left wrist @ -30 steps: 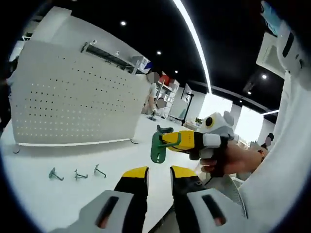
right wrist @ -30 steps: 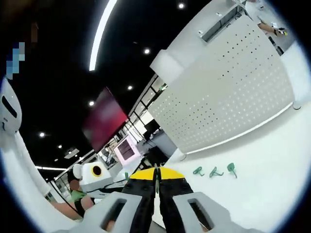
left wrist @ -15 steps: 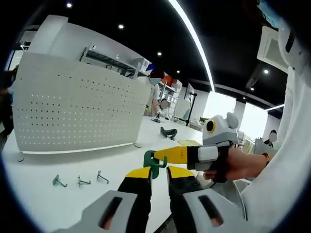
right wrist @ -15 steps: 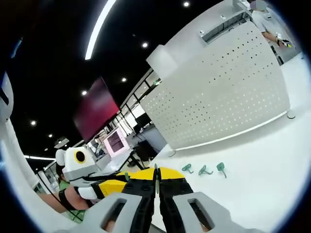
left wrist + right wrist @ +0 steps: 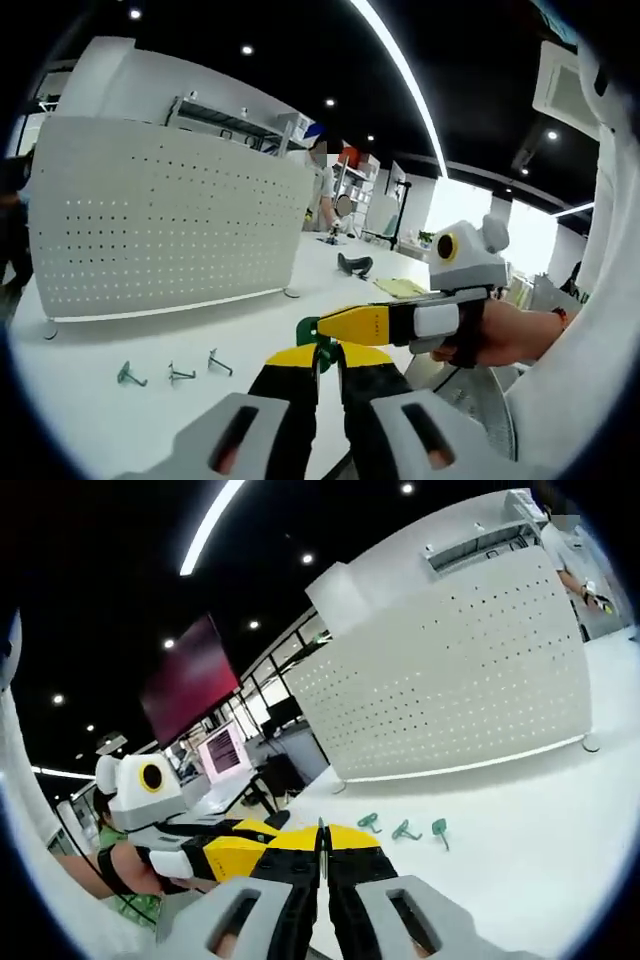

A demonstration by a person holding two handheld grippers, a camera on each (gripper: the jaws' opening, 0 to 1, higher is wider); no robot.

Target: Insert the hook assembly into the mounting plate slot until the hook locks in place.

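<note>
A green hook [image 5: 312, 329] hangs over the white table, held at the tip of my right gripper [image 5: 330, 324], which reaches in from the right with a hand [image 5: 510, 335] behind it. My left gripper [image 5: 330, 360] has its yellow jaws drawn close around the hook's lower part. The white perforated mounting plate [image 5: 150, 230] stands upright at the back left. In the right gripper view, my right gripper [image 5: 320, 842] is shut on the hook [image 5: 320, 826], seen edge-on. There the left gripper [image 5: 250, 852] meets it from the left, and the plate [image 5: 450, 680] stands beyond.
Three more green hooks [image 5: 178, 374] lie on the table [image 5: 150, 335] in front of the plate, also seen as hooks [image 5: 404, 829] in the right gripper view. A person [image 5: 318, 195] stands far back. A black object [image 5: 352, 264] and yellow sheet [image 5: 400, 287] lie further along.
The right gripper has brought the green hook down between the left gripper's jaws. The left jaws have narrowed from wide apart to close around the hook.
</note>
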